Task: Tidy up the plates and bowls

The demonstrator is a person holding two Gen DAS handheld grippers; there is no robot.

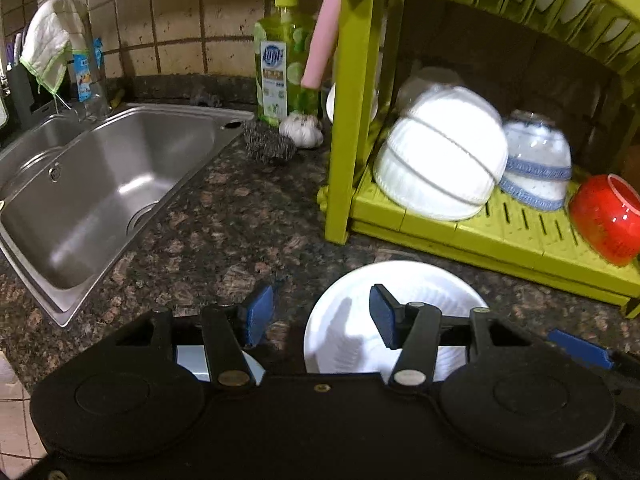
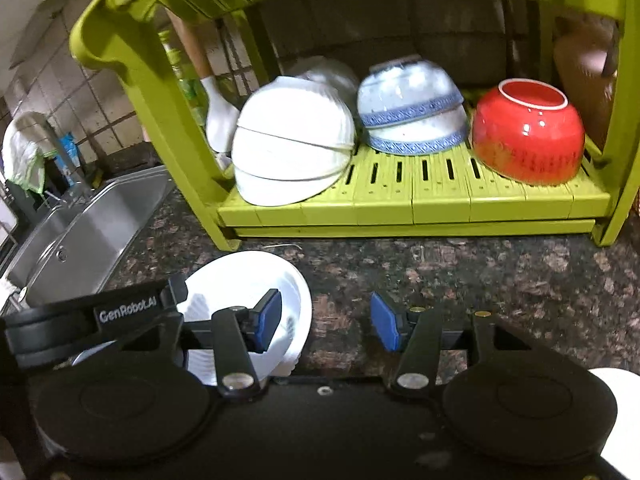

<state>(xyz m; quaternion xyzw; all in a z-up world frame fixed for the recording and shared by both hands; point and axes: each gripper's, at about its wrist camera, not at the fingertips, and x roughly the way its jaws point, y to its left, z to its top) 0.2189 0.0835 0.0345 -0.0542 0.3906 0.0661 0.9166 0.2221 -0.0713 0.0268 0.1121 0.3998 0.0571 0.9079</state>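
A white ribbed plate point(image 1: 400, 280) point(image 2: 248, 276) lies flat on the dark granite counter in front of the green dish rack point(image 1: 500, 232) point(image 2: 400, 196). On the rack's lower shelf, upside down, are stacked white bowls point(image 1: 440, 152) point(image 2: 292, 140), two blue-patterned bowls point(image 1: 536, 160) point(image 2: 412, 112) and a red bowl point(image 1: 604, 216) point(image 2: 528, 132). My left gripper point(image 1: 322, 314) is open, its right finger over the plate. My right gripper point(image 2: 326, 322) is open too, holding nothing, with its left finger above the plate's right rim.
A steel sink point(image 1: 100, 184) point(image 2: 80, 236) is sunk into the counter on the left. A green soap bottle point(image 1: 280, 60), garlic point(image 1: 304, 128) and a steel scrubber point(image 1: 268, 144) stand by the rack's left leg. Another white dish edge point(image 2: 616, 384) shows at bottom right.
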